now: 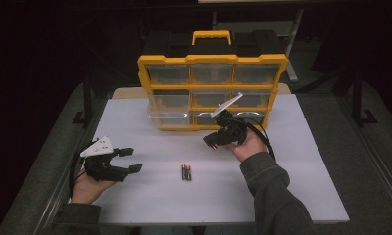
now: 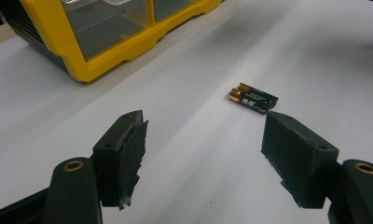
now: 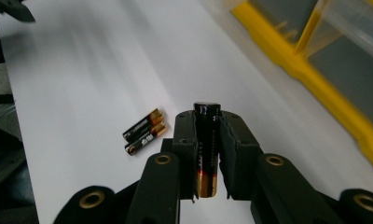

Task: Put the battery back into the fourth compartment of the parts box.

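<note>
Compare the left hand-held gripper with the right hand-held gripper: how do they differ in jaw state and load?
The left hand-held gripper has its jaws wide apart with nothing between them; the right hand-held gripper is closed on a battery. In the high view the left one sits low by the table, while the right one is raised in front of the yellow drawer organizer. Both are black and two-jawed.

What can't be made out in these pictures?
- Battery in the right tongs: its label is blurred in the right gripper view; the pads cover its sides.
- Two batteries on the table: too small in the high view to read.
- Yellow drawer organizer: drawer contents unclear behind glare; cut off by the edge in both gripper views.
</note>
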`<action>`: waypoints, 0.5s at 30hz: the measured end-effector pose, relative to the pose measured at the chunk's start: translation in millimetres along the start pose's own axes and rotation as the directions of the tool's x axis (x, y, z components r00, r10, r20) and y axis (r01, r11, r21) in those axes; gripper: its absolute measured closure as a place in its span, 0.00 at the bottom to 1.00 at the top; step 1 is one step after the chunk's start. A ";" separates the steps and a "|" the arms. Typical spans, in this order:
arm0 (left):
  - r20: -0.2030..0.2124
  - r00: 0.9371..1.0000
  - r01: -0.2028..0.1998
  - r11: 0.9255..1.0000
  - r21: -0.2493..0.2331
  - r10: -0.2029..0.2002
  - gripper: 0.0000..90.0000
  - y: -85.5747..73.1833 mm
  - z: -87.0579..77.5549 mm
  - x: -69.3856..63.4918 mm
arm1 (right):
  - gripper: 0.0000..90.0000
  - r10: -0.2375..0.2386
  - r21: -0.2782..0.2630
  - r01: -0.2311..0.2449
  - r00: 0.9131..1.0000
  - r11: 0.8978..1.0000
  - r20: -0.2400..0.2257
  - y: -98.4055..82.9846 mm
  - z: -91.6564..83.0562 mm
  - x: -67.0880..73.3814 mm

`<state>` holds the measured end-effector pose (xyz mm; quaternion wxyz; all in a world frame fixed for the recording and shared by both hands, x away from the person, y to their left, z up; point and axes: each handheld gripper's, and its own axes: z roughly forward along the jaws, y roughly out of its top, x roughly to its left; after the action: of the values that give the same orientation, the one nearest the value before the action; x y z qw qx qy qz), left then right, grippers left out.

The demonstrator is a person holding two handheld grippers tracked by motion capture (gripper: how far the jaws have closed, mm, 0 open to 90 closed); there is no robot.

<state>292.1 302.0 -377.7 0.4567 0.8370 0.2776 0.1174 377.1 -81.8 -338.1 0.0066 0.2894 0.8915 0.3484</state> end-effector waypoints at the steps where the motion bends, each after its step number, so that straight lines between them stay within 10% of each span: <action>1: -0.001 1.000 -0.001 1.000 0.000 0.001 0.33 0.1 -0.3 -0.1 | 0.85 -0.015 -0.001 0.015 1.000 1.000 0.001 2.7 -2.8 -1.6; 15: -0.013 1.000 0.002 1.000 -0.005 -0.002 0.32 0.0 -1.4 1.0 | 0.85 -0.058 -0.041 0.059 0.998 0.997 0.018 47.4 -43.7 -4.4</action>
<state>292.3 303.5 -377.1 0.4569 0.8349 0.2811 0.1232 395.7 -83.2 -276.2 0.0302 0.2658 0.8921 0.3641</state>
